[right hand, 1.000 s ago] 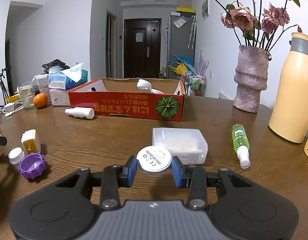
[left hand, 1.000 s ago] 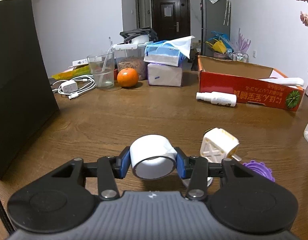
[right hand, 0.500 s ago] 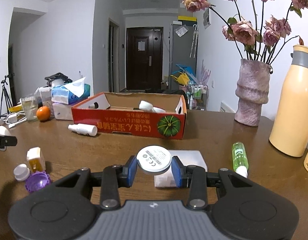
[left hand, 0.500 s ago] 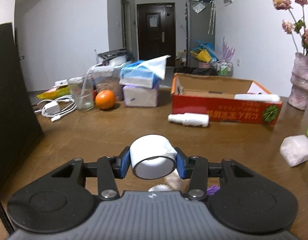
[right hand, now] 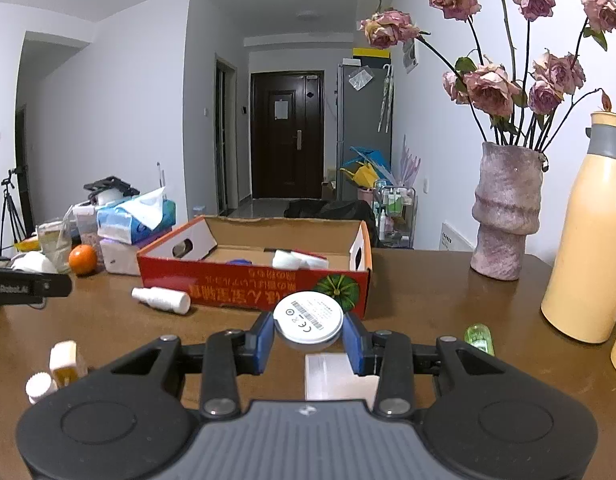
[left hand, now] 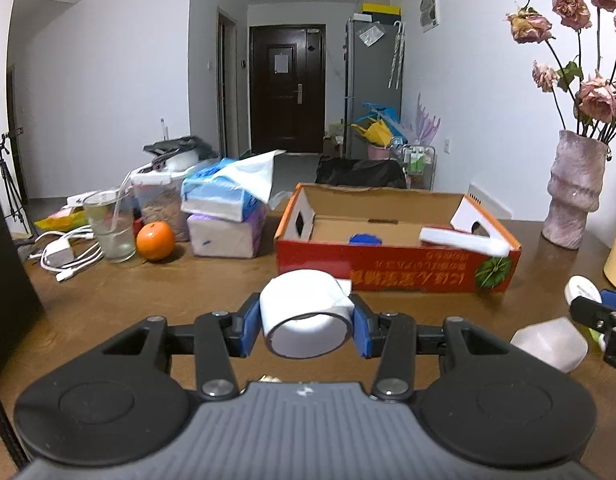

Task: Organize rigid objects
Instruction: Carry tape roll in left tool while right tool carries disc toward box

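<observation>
Low in the frame, the left tongs (left hand: 306,318) pinch a white tape roll (left hand: 306,312) across its curved sides — light and stiff, but slick. The right tongs (right hand: 309,332) pinch a flat white labelled disc (right hand: 308,317) by its rim — rigid, apt to pivot.
</observation>
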A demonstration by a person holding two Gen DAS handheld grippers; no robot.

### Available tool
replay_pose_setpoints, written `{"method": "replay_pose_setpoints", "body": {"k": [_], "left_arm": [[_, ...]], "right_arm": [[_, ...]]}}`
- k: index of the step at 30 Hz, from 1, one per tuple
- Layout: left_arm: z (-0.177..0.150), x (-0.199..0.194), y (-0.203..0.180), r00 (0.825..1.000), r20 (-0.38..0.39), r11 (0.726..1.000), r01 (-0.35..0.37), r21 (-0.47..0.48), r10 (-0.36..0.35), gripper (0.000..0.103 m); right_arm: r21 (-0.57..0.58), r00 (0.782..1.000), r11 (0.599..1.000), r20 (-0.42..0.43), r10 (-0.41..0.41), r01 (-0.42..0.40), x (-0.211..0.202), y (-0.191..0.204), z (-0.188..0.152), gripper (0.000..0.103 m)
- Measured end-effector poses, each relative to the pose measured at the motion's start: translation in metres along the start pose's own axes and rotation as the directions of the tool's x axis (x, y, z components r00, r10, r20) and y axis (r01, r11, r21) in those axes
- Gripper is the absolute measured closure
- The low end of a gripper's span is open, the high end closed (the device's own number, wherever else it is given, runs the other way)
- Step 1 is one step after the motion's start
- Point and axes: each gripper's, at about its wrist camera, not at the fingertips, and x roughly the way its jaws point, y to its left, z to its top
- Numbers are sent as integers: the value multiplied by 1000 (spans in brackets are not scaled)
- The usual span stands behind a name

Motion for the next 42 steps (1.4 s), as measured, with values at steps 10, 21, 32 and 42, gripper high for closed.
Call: {"method": "replay_pose_setpoints", "body": {"k": [10, 21, 32, 42], "left_arm": [[21, 20, -16, 1000, 21, 999, 11, -37, -11, 57], [41, 40, -33, 999, 53, 999, 11, -35, -9, 57], [57, 69, -52, 998, 62, 1000, 13, -15, -12, 57], [74, 106, -55, 999, 52, 1000, 16, -21, -15, 57]], "right_arm": [[24, 999, 1000, 34, 6, -6, 22, -4, 22, 66], [55, 999, 998, 38, 19, -21, 49, -12, 42, 66], [59, 999, 998, 40, 32, -35, 83, -14, 61, 66], [58, 999, 998, 30, 38, -40, 118, -14, 77, 66]]}}
